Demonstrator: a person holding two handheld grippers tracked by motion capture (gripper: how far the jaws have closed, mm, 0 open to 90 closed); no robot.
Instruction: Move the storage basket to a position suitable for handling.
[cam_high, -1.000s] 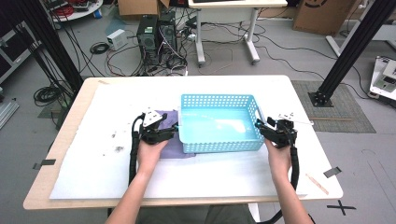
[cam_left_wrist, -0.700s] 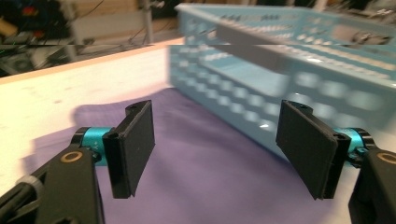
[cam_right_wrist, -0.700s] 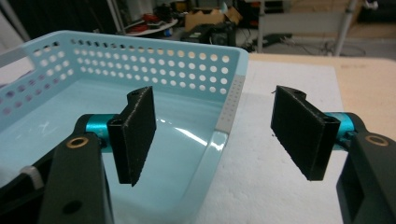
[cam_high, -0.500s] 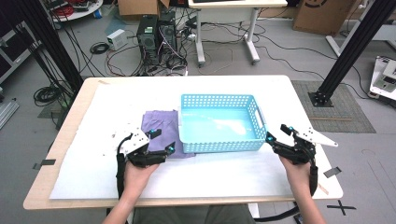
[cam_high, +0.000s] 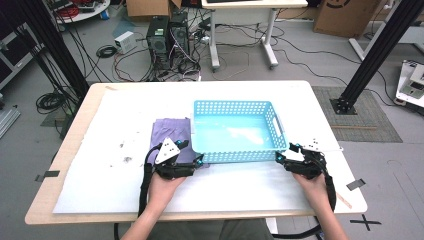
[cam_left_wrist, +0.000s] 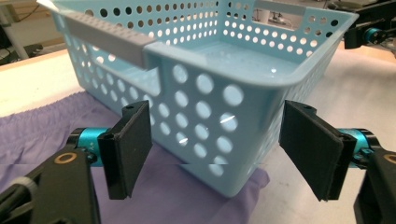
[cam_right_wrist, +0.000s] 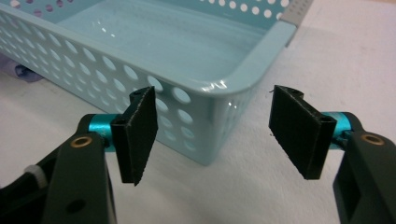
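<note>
A light blue perforated basket (cam_high: 235, 131) stands empty in the middle of the white table. A purple cloth (cam_high: 167, 135) lies flat at its left, with one edge tucked under the basket (cam_left_wrist: 210, 70). My left gripper (cam_high: 194, 152) sits over the cloth (cam_left_wrist: 56, 121) at the basket's near left corner. Its jaws have just been opening and are open (cam_left_wrist: 215, 154), the corner just ahead of them, untouched. My right gripper (cam_high: 287, 152) is at the near right corner. Its jaws have just been closing a little but stand open (cam_right_wrist: 210, 135), the basket (cam_right_wrist: 163, 42) corner ahead of them.
The table's near edge (cam_high: 200, 215) lies close behind both hands. Dark specks mark the white cover (cam_high: 125, 150) left of the cloth. Tape strips (cam_high: 356, 184) sit near the table's corners. Computers and cables (cam_high: 167, 40) stand on the floor beyond.
Both hands left the basket's sides and drew back toward the near edge. They then moved inward, and each gripper now faces a near corner of the basket.
</note>
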